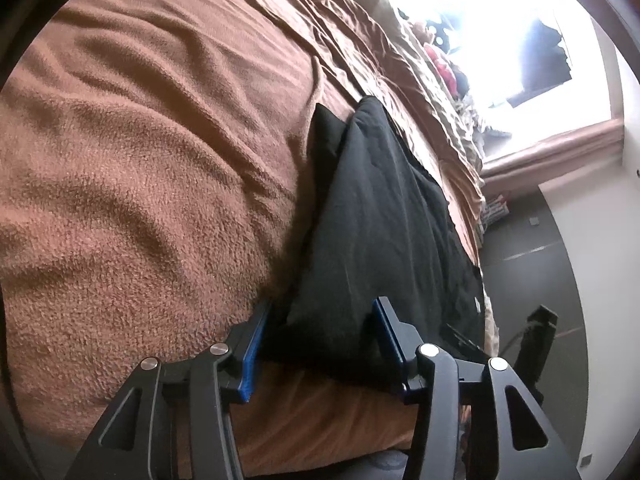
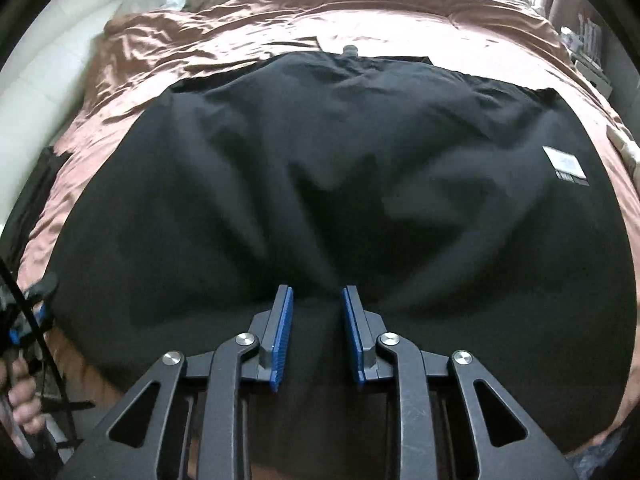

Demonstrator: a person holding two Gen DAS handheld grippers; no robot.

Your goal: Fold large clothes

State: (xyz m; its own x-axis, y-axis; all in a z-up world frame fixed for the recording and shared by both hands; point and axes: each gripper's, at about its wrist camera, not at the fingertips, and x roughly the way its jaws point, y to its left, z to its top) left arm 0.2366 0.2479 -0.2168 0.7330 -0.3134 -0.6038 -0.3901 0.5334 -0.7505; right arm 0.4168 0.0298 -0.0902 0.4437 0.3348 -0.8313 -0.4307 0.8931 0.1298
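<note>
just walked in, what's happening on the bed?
A person is folding a black garment spread on a brown blanket, one hand-held gripper in each hand. The left hand-held gripper is open with a corner of the garment between its fingers. The right hand-held gripper is also open, at the garment's near edge where the cloth bunches. The white label faces up. No fold is finished yet.

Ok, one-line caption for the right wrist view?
Right tongs open, straddling a bunched ridge of the black garment spread on the brown bedcover.
</note>
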